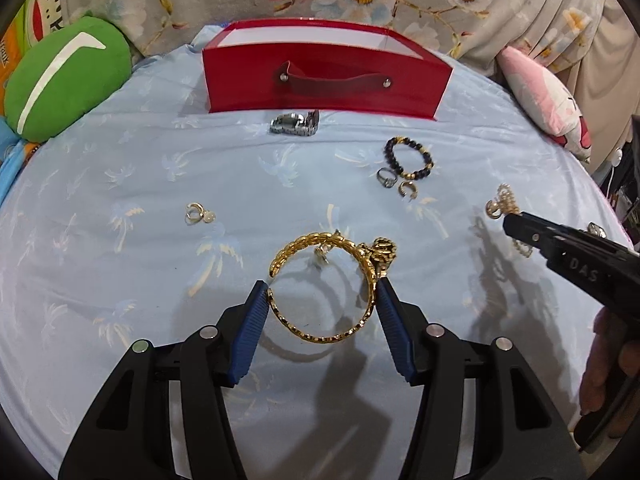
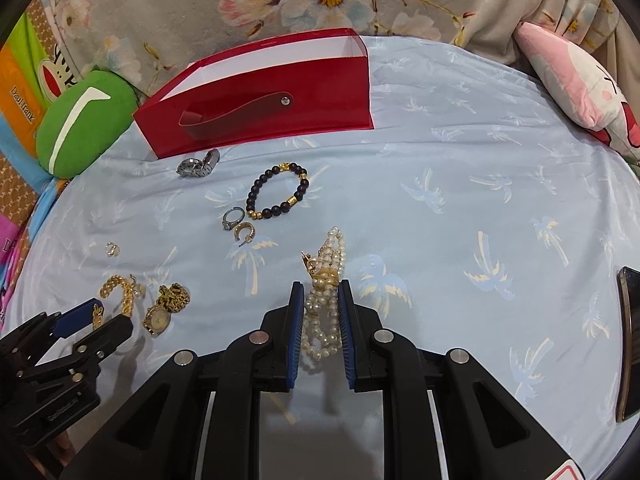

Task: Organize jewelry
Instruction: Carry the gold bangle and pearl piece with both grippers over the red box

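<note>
The left claw (image 1: 324,292) pinches the gold bracelet (image 1: 320,292) between its pads. The right claw (image 2: 320,292) is pressed on the pearl bracelet (image 2: 324,300). Nothing shows inside the red box (image 1: 320,76) beyond both claws. The silver watch (image 1: 294,123), beaded bracelet (image 1: 410,158) and rings remain on the bed (image 1: 120,280). Only the right wrist view shows the gold watch (image 2: 157,317), left of its claw.

Both views were bright, evenly lit from overhead. Soft grey shadows fell on the bed sheet (image 1: 120,184) below each claw, toward the camera. Focus was sharp at centre. Strong fisheye bending curved the bed's edges; dark corners ringed each frame. Faint glare showed on the red box (image 2: 256,112).
</note>
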A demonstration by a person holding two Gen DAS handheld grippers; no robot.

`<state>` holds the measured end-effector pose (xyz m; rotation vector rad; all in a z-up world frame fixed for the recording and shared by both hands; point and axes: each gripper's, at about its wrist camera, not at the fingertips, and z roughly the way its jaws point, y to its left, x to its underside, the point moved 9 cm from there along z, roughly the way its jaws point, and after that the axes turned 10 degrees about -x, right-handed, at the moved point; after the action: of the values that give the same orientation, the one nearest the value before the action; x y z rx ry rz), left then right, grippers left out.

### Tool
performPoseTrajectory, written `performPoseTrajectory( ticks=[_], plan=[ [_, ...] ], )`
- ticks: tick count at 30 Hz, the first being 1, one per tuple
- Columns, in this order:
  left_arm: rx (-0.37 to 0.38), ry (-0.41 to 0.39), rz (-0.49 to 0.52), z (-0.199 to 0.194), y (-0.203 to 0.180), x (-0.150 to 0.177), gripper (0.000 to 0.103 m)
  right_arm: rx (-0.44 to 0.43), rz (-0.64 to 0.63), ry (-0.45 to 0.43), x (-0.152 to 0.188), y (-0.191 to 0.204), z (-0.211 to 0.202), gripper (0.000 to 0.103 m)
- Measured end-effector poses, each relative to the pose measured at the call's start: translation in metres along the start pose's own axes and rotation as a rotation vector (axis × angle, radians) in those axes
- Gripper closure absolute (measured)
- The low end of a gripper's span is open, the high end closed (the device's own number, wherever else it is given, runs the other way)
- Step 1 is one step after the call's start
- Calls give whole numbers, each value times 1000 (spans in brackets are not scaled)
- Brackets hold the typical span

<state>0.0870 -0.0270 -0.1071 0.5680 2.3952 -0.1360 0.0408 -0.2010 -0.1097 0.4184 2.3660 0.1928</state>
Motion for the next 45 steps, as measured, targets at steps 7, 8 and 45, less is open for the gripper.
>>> performPoseTrajectory(
  ticks=[7,8,45],
  plan=[
    [-15,-29,-11,-8,5,-7,50,-3,-6,-4,1,4,-4,87],
    [-12,-32,-19,-6,6,-7,50,-3,-8,-4,1,4,-4,87],
    [-6,-86,-25,3,-11,-26,50,-18,-23,14,4,10,3,87]
  ],
)
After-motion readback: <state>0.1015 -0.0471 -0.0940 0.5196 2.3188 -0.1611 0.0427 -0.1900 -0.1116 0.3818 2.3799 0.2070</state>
